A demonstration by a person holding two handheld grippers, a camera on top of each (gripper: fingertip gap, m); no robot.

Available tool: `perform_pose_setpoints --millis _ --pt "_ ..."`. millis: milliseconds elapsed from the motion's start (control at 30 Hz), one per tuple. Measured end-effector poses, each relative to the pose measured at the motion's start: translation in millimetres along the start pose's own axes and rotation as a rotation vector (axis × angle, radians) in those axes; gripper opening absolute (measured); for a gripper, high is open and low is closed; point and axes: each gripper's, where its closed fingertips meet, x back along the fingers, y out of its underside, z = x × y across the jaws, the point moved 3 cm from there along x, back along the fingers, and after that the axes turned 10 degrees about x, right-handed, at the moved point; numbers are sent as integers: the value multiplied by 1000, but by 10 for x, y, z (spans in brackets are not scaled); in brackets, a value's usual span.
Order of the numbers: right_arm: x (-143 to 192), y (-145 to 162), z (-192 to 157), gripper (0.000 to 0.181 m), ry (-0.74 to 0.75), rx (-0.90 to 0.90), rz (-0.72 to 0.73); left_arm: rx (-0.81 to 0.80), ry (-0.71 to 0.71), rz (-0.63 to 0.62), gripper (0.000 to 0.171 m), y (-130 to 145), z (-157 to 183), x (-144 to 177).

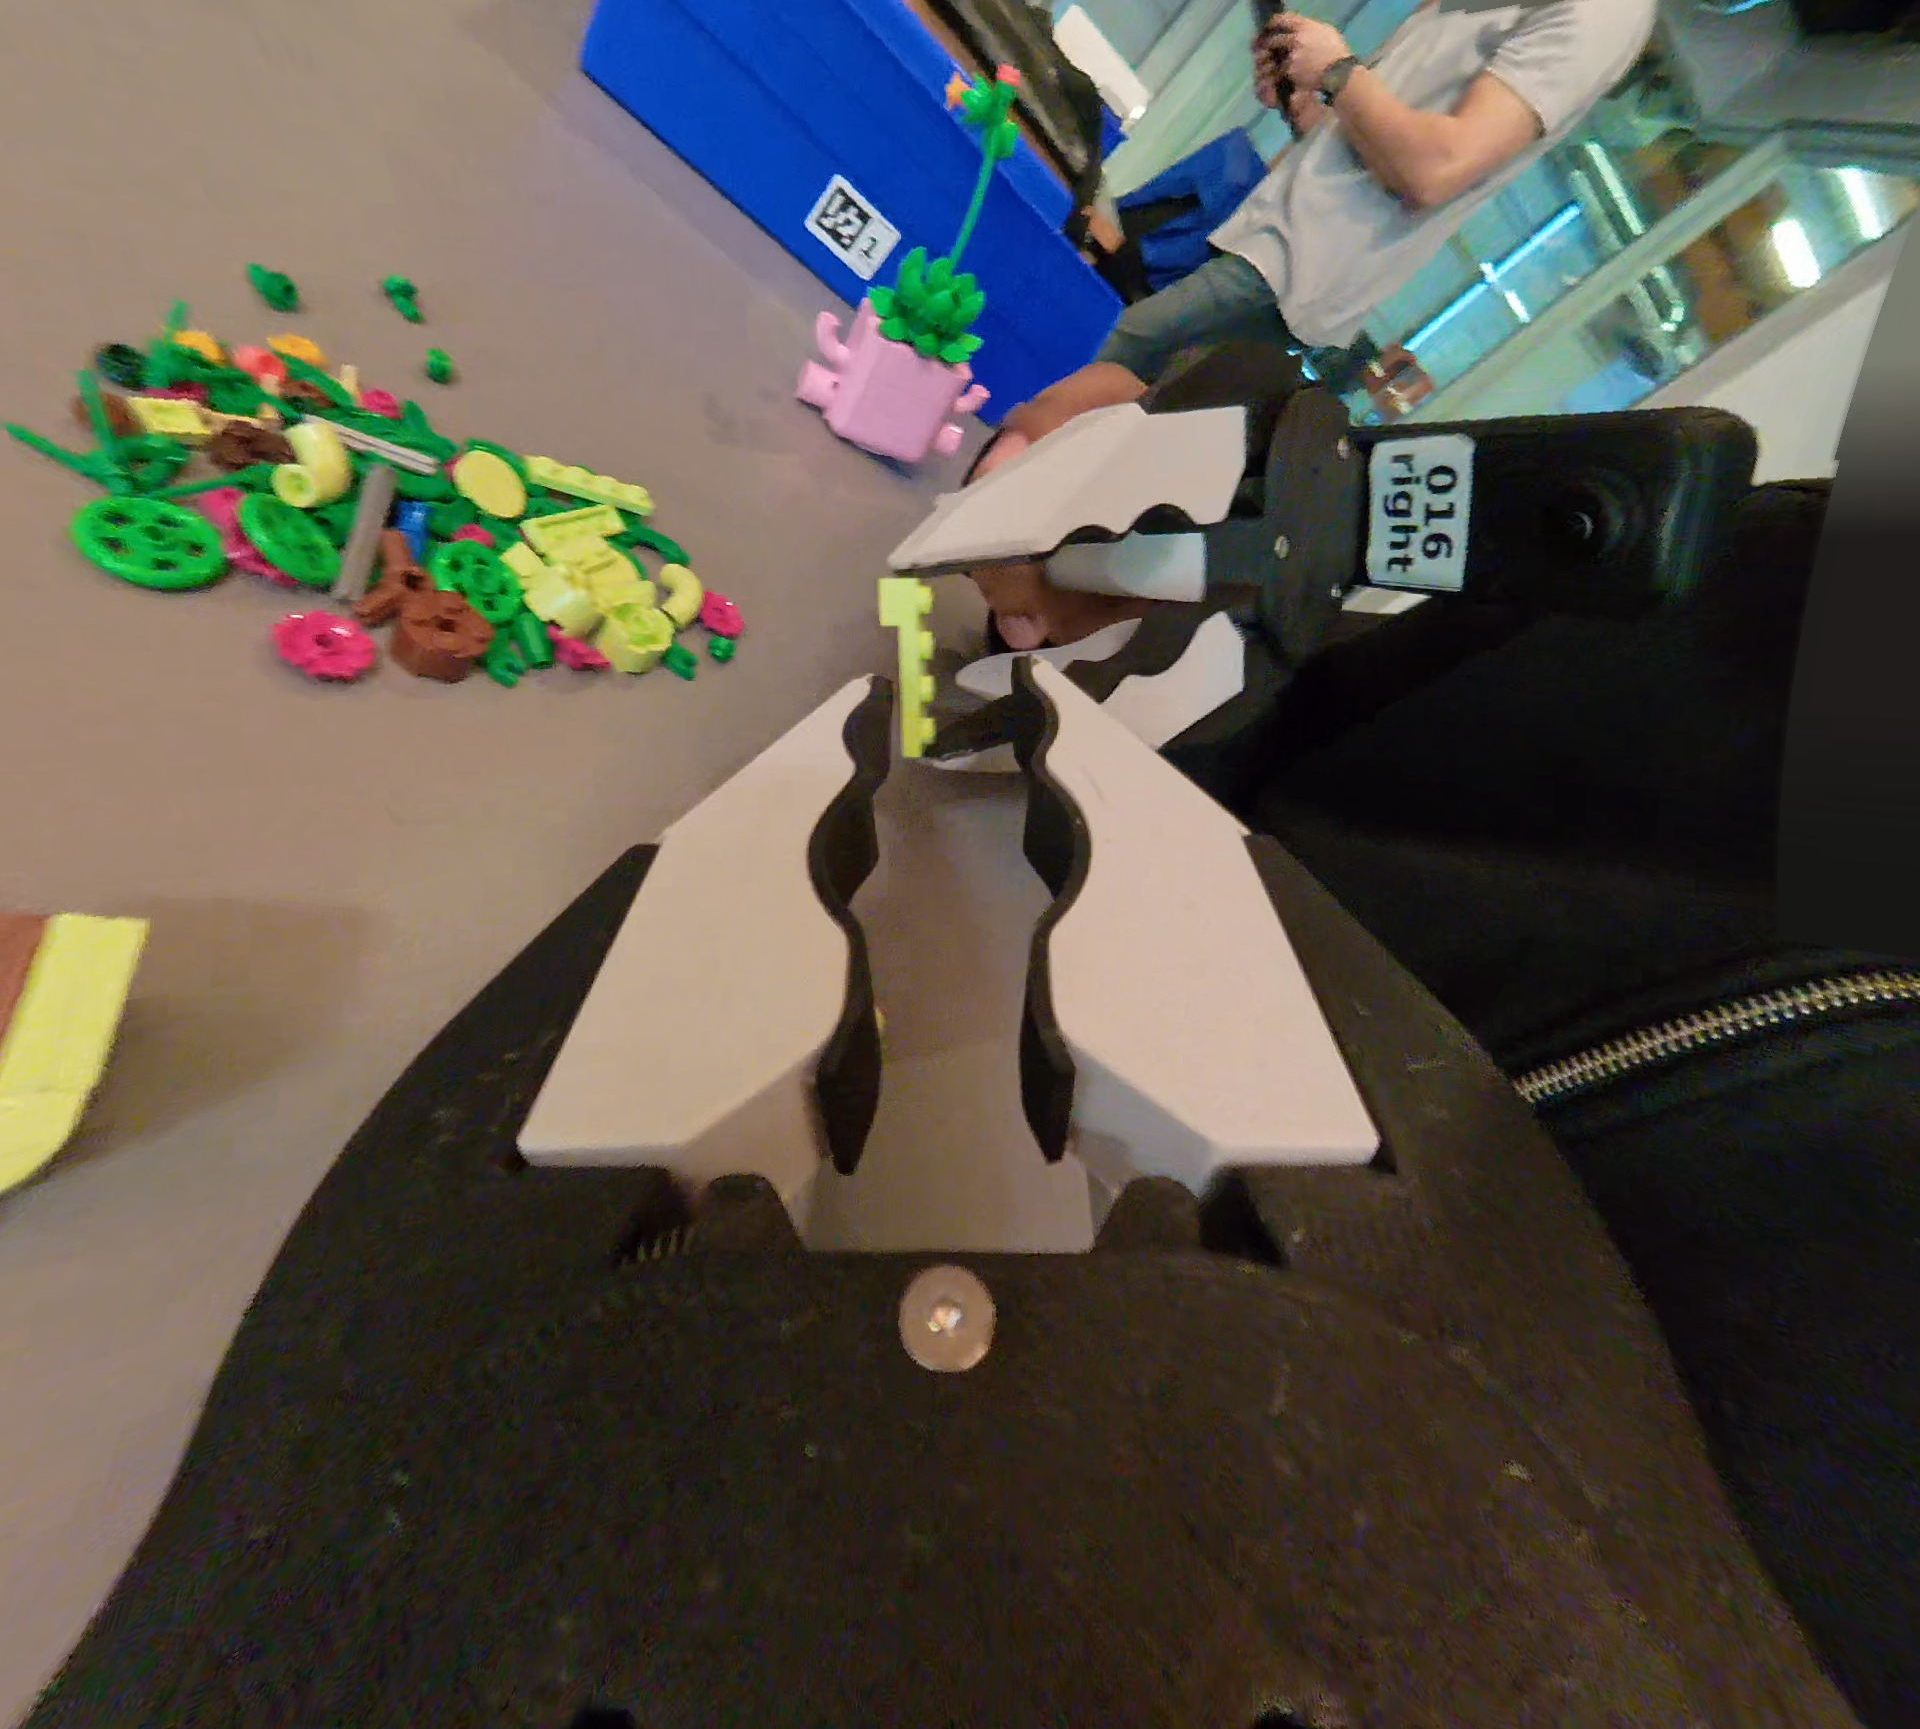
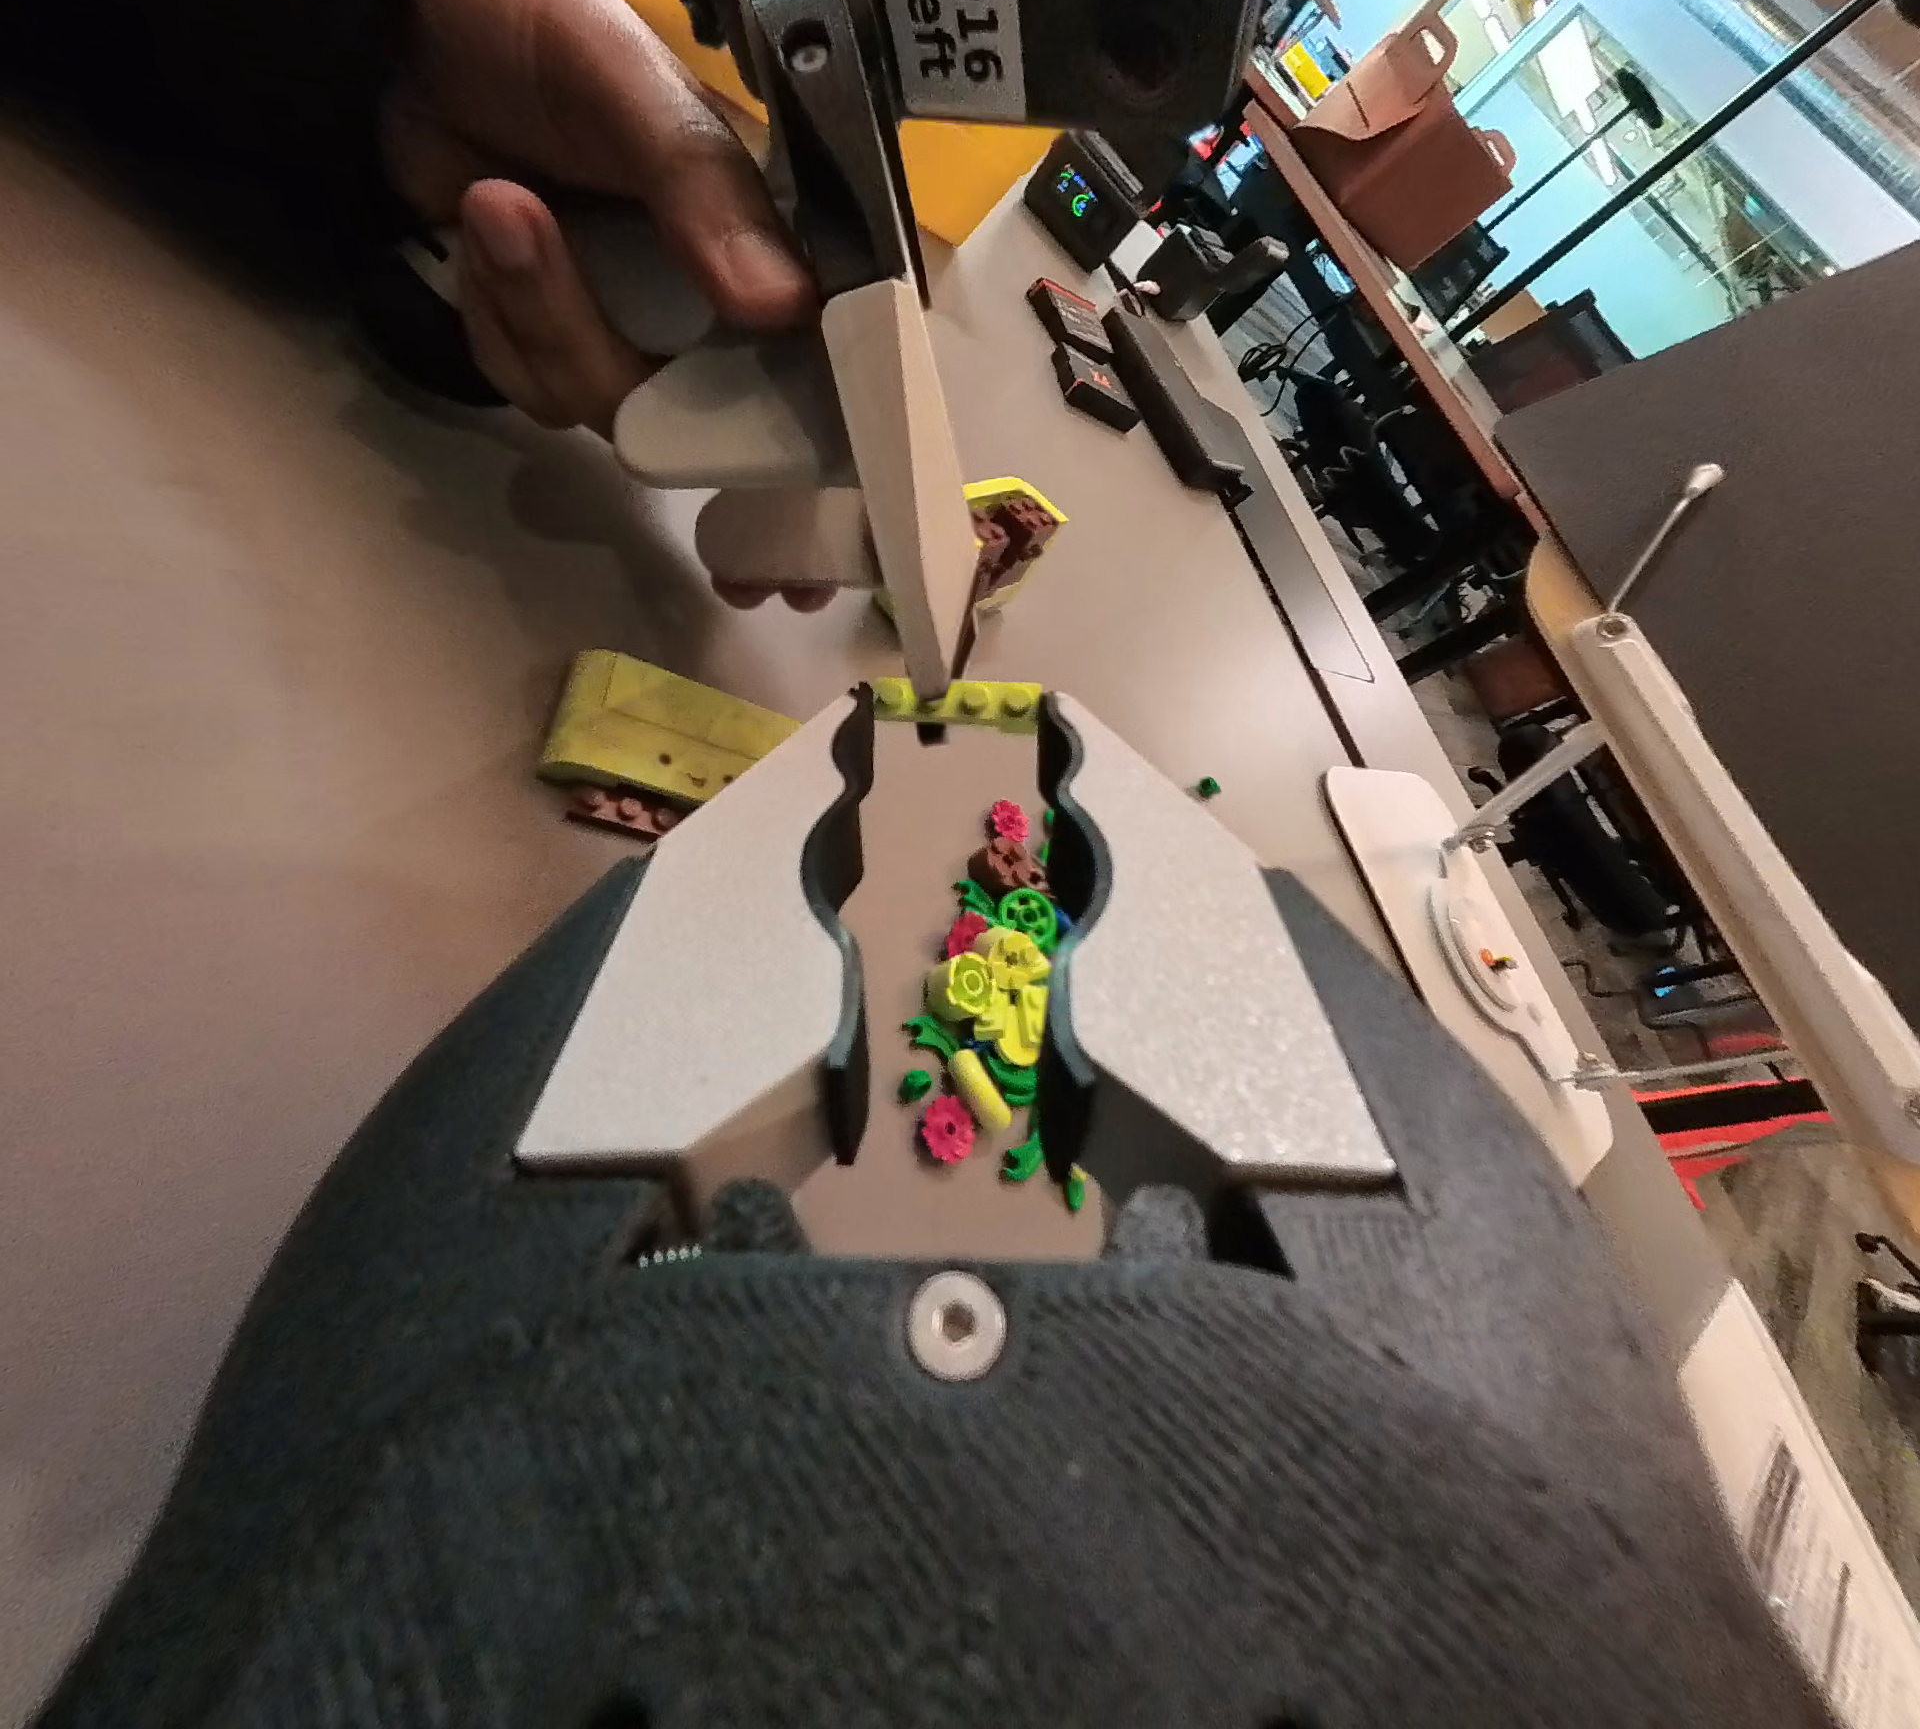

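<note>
My right gripper [image 2: 956,708] is shut on a lime-yellow studded plate [image 2: 987,703], pinching it by its two short ends above the grey table [image 2: 260,588]. In the left wrist view the right gripper [image 1: 925,656] comes in from the right and holds the plate [image 1: 906,640] upright. My left gripper [image 1: 956,687] is open, its tips on either side of the plate, and the left fingertip [image 1: 878,703] is against the plate's lower part. In the right wrist view the left gripper [image 2: 940,687] comes down onto the plate from above, held by a hand [image 2: 582,152].
A pile of green, lime, pink and brown pieces [image 1: 364,516] lies on the table, also seen between the right fingers [image 2: 987,983]. A pink pot with a green plant [image 1: 894,391] stands before a blue bin [image 1: 790,79]. A lime-and-brown slab [image 2: 655,734] lies nearby. A person [image 1: 1403,162] sits behind. The grippers are tip to tip, or close to it.
</note>
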Motion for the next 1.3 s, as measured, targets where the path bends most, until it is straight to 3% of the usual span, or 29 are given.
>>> perform_pose_setpoints --millis 67,100,233,300,400,500,600,700,1033,1300 --pt "-8 -14 -18 30 -8 -3 8 4 -1 1 15 15 -7 -29" --pt "-7 -23 -16 30 -8 -11 21 -9 -26 15 2 2 -34 -24" --pt "-34 75 24 39 -54 -171 37 -133 -134 97 2 -140 -85 77" --pt "-45 148 52 43 -114 -339 59 -338 -326 104 2 -182 -178 142" --pt "-33 198 133 40 -211 -652 148 -777 -683 30 3 -181 -300 180" --pt "-14 228 214 31 -289 -920 240 -1083 -849 -45 3 -104 -287 96" --pt "-20 270 215 24 -323 -1013 245 -1300 -956 -107 4 -61 -294 57" --pt "-39 262 169 22 -348 -1021 223 -1380 -995 -173 4 -8 -345 29" --pt "-96 285 47 6 -362 -961 116 -1546 -1038 -203 4 45 -285 -50" --pt "-94 306 -9 5 -399 -969 81 -1664 -1040 -298 6 154 -304 -105"
